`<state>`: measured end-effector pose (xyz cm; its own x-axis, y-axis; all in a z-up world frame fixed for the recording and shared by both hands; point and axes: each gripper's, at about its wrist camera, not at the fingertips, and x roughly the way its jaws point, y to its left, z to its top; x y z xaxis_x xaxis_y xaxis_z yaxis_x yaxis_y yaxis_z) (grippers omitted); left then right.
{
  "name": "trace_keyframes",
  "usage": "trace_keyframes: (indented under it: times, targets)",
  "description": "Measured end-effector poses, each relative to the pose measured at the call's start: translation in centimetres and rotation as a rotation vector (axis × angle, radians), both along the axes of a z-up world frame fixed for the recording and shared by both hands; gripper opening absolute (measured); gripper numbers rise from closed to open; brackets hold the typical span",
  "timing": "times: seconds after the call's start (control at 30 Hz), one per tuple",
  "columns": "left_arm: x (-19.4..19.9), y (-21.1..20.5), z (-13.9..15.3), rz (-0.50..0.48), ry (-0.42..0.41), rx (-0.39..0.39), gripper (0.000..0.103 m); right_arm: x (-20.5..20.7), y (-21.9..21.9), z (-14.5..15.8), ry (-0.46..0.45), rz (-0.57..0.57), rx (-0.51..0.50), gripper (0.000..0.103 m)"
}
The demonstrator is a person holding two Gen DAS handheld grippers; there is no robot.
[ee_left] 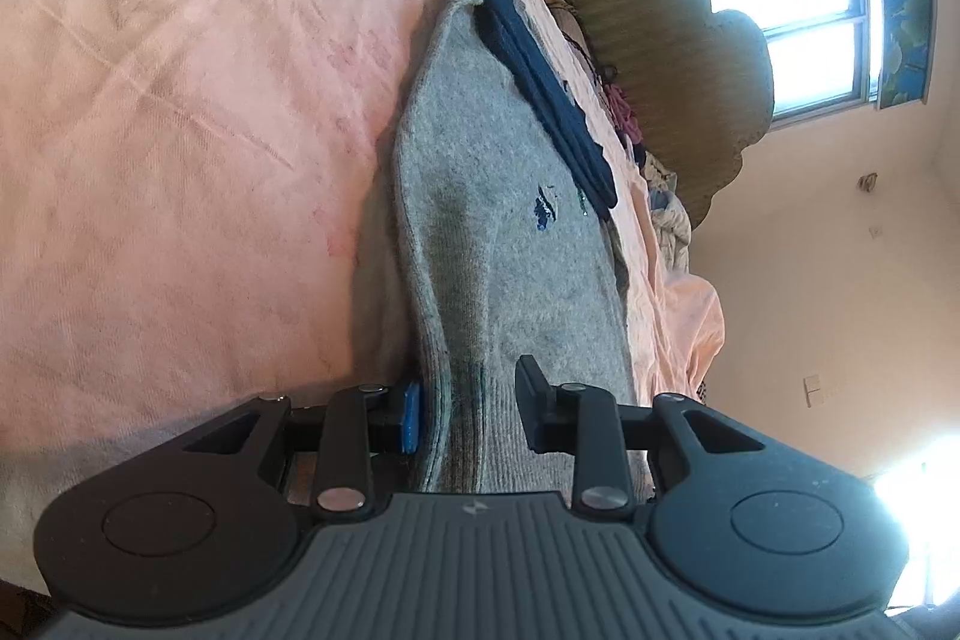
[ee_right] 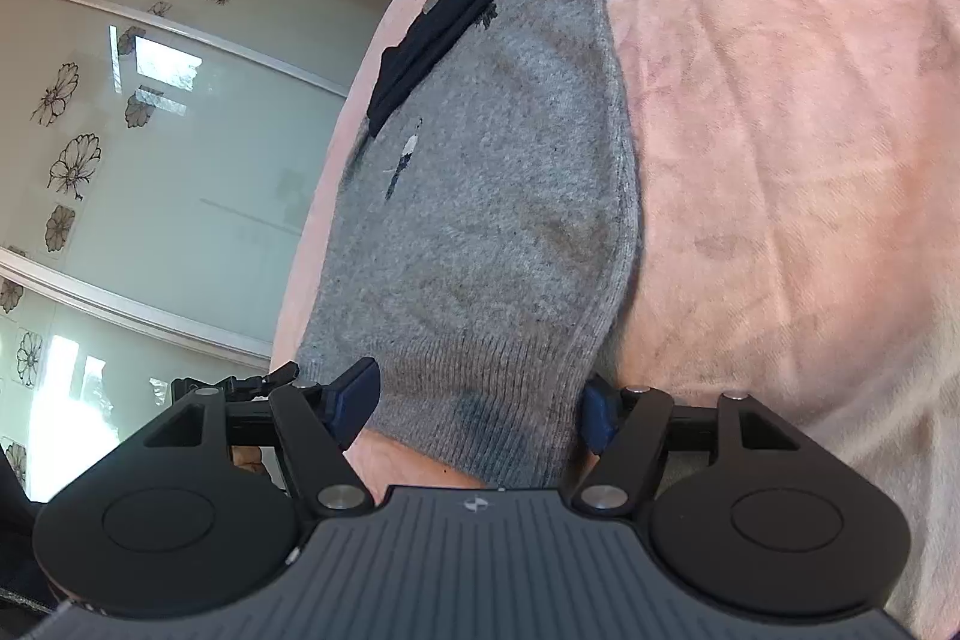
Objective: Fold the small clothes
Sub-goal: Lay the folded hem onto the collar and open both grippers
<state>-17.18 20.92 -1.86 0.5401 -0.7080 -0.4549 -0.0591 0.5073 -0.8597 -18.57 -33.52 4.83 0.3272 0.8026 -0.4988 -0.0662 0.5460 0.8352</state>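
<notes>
No readable text, brand or number is showing anywhere. The grey sock [ee_left: 510, 244] is carrying only a small dark embroidered mark, too blurred to be read as lettering.

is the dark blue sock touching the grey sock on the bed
Touching. In the left wrist view the dark blue sock lies across the grey sock's far edge, no gap; the right wrist view agrees.

Sock [ee_left: 510, 244] on bedsheet [ee_left: 180, 130]; folded garment [ee_left: 540, 82] alongside.
</notes>
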Motion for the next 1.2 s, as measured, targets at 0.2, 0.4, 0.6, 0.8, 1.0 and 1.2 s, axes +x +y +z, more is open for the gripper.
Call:
trace_keyframes:
  times: [0.2,0.4,0.6,0.8,1.0,1.2]
  targets:
    - [0.3,0.8,0.1,0.014,-0.018,-0.046,0.024,0.4,0.0,-0.1,0.024,-0.007,0.008,0.064]
    - [0.3,1.0,-1.2,0.009,0.039,-0.032,0.014,0.7,-0.1,-0.3,0.055,-0.018,0.015,0.061]
    - [-0.3,0.4,1.6,0.020,-0.068,0.085,0.004,0.9,0.9,-0.6,0.087,-0.020,-0.086,0.009]
    - [2.8,0.3,6.3,0.004,-0.193,0.051,0.004,1.9,-0.1,2.0,-0.011,-0.079,-0.013,0.009]
    - [13.6,-2.0,9.8,0.016,-0.340,0.047,0.005,9.8,-1.0,7.3,-0.224,-0.112,0.104,0.009]
    - [28.7,-2.8,9.1,0.138,-0.323,0.075,0.005,25.1,-2.6,6.5,-0.238,-0.248,0.164,0.009]
